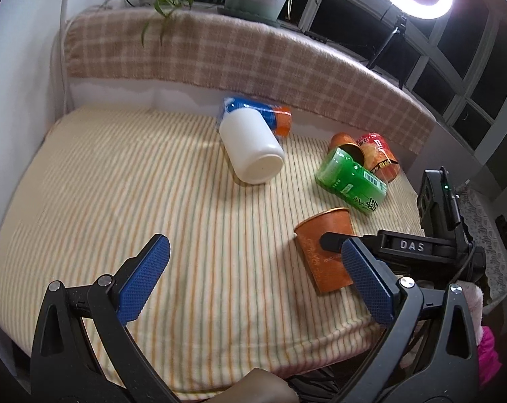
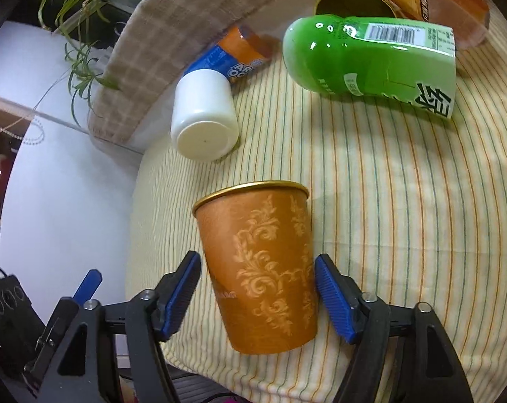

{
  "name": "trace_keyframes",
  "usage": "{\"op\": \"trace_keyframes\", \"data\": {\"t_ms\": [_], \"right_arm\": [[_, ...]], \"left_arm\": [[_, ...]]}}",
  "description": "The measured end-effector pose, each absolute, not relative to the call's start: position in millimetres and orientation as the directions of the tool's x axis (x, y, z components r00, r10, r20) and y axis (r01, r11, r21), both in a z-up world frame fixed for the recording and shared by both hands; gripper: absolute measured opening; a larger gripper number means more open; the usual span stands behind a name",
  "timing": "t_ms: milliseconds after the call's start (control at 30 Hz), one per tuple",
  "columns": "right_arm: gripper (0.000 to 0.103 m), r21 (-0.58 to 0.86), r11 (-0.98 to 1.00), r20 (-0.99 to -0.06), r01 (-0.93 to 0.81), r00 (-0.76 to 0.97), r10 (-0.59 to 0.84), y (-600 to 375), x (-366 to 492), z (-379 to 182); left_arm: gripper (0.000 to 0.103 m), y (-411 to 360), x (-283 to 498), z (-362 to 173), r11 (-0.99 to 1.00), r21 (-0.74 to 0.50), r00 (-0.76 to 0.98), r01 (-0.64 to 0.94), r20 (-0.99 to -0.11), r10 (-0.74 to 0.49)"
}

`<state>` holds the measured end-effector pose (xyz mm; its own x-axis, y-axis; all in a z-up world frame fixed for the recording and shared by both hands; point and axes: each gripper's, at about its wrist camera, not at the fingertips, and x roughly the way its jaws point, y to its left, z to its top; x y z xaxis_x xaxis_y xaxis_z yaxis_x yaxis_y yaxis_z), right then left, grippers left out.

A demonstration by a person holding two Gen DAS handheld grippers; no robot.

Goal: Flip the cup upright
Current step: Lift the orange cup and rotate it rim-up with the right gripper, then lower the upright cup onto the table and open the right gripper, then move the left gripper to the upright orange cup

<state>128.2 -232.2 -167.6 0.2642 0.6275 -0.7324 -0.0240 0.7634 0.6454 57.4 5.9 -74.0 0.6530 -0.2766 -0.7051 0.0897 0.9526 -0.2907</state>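
Note:
An orange paper cup [image 2: 260,265] with a gold leaf pattern and gold rim stands between the blue pads of my right gripper [image 2: 256,292]. The right pad touches its side; the left pad sits a small gap away. In the left wrist view the cup [image 1: 324,248] is near the front right of the striped cloth [image 1: 152,201], rim tilted up and away, with the right gripper's black finger [image 1: 334,240] against it. My left gripper [image 1: 253,268] is open and empty, held above the cloth to the left of the cup.
A white jar [image 1: 250,149] lies on its side by a blue and orange packet [image 1: 263,114]. A green bottle [image 1: 350,181], an open can [image 1: 347,144] and a red snack tube [image 1: 377,154] lie at the right. A plaid cushion [image 1: 236,57] backs the surface.

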Motion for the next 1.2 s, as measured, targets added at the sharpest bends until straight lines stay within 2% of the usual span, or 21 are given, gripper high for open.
{"op": "trace_keyframes", "data": {"t_ms": [67, 267, 433, 633, 933, 1200], "right_arm": [[0.089, 0.637, 0.769, -0.733, -0.046, 0.27, 0.624, -230.6, 126.7, -165.7], [0.089, 0.599, 0.794, -0.737, -0.1, 0.318, 0.596, -239.2, 115.2, -151.5], [0.089, 0.473, 0.87, -0.771, -0.137, 0.414, 0.484, -253.0, 97.6, -131.9], [0.089, 0.404, 0.908, -0.772, -0.111, 0.492, 0.403, -274.9, 79.0, -115.6], [0.089, 0.398, 0.915, -0.768, -0.056, 0.525, 0.367, -301.5, 65.8, -111.6], [0.089, 0.388, 0.92, -0.775, -0.048, 0.524, 0.354, -303.9, 63.0, -116.1]], "left_arm": [[0.103, 2.8, 60.2, -77.4, 0.949, -0.301, 0.642, 0.093, -0.71, -0.288], [0.103, -3.3, 69.5, -86.2, 0.933, -0.348, 0.602, 0.088, -0.728, -0.328], [0.103, -13.6, 81.8, -94.6, 0.907, -0.409, 0.544, 0.097, -0.741, -0.393], [0.103, -27.6, 100.0, -108.0, 0.864, -0.498, 0.474, 0.078, -0.744, -0.471], [0.103, -44.2, 126.9, -139.0, 0.793, -0.609, 0.376, -0.006, -0.736, -0.563], [0.103, -56.4, 137.4, -151.0, 0.796, -0.605, 0.35, -0.005, -0.747, -0.566]]}}
